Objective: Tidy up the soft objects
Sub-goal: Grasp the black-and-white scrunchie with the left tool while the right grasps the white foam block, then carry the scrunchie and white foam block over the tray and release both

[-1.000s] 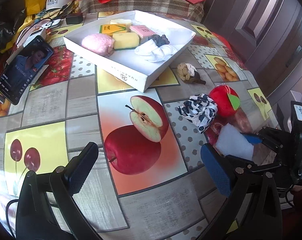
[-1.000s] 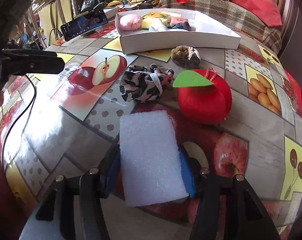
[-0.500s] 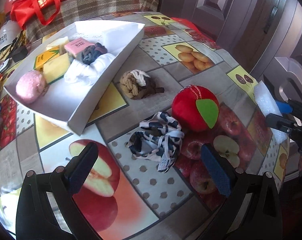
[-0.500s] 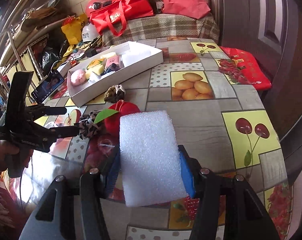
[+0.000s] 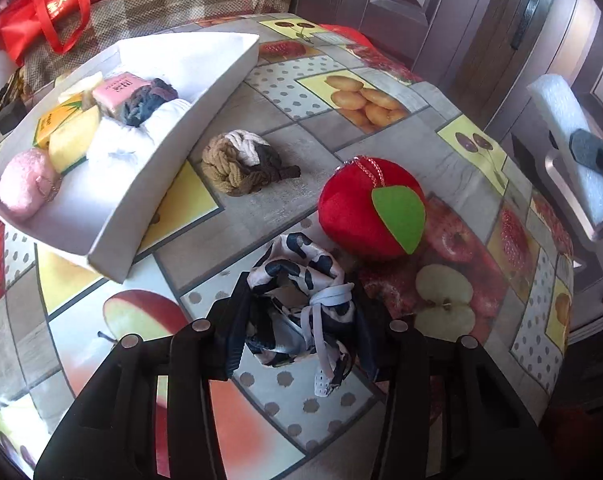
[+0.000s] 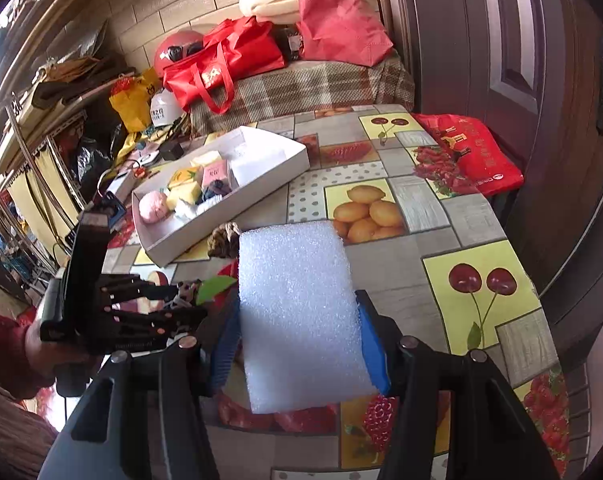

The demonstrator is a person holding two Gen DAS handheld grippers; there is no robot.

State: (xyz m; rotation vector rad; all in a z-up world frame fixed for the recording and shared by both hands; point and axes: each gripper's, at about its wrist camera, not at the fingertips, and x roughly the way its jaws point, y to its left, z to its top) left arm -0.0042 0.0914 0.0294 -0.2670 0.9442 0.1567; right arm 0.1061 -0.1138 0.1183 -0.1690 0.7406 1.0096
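My left tongs [image 5: 301, 332] sit low over the counter [image 5: 261, 208] with their two black fingers [image 5: 233, 336] closed in against the sides of the black-and-white cow-print satin scrunchie [image 5: 301, 312], which rests on a grey dotted patch of the fruit-print cloth; the fabric bunches between the pads, so I read it as gripped. My right tongs [image 6: 299, 344] are raised above the counter and clamp a white rectangular foam sponge [image 6: 301, 312] between blue pads [image 6: 371, 348], narrowed just to the width of the block. From the left camera the same sponge [image 5: 569, 148] shows off beyond the counter's right edge. Just beyond the scrunchie, nearly touching it, sits a red plush apple with a green felt leaf [image 5: 371, 212], and farther on, apart from both, lies a braided knot of tan, cream and brown hair ties [image 5: 241, 164]. Beside that knot stands the shallow white cardboard tray [image 5: 173, 168], holding a pink fluffy ball [image 5: 25, 184], a yellow sponge block [image 5: 75, 140], a pink wrapped bar [image 5: 119, 90], a dark scrunchie [image 5: 147, 102] and a white bunched cloth [image 5: 129, 136]. Behind the counter, a plaid-covered bench [image 6: 301, 88] carries red tote bags [image 6: 225, 64].
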